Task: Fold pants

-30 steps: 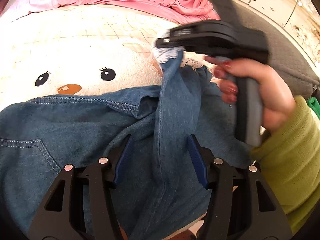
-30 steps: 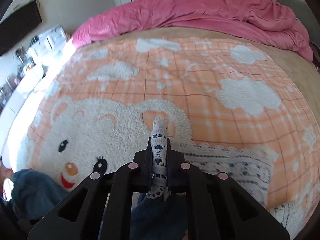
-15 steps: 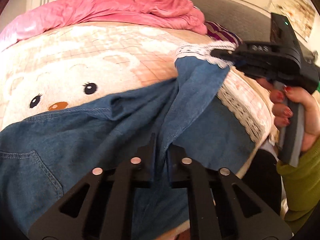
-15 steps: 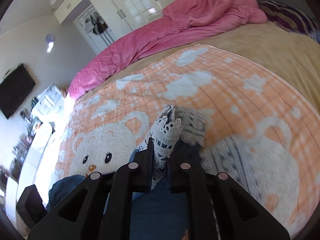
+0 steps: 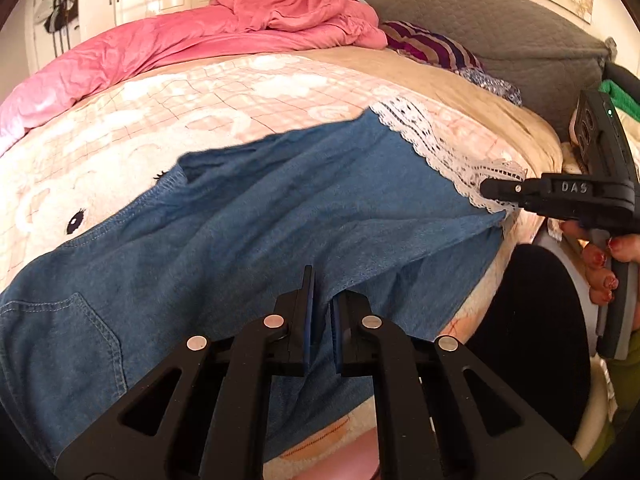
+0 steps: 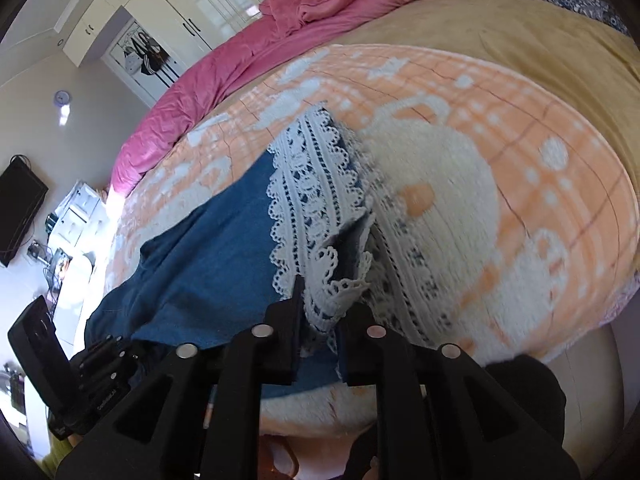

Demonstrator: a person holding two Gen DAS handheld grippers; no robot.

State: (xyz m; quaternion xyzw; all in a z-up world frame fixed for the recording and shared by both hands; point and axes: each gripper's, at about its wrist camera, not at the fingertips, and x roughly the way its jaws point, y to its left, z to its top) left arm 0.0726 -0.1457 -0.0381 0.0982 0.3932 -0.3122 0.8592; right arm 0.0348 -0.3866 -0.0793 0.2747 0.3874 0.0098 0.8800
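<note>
Left claw (image 5: pixel 320 312) clenched on the denim pants (image 5: pixel 248 232); right claw (image 6: pixel 320 312) opening, lace hem (image 6: pixel 316 216) seemingly between its jaws.

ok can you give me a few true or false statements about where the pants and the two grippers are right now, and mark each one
1. The left gripper is shut on the denim pants. True.
2. The pants' hem is plain denim. False: white lace trim edges it.
3. The right gripper is far from the pants. False: the lace hem sits between its jaws, which are opening.
4. The pants lie on a bear-print blanket. True.
5. The pink duvet covers the pants. False: it is bunched at the far side of the bed, apart from them.
</note>
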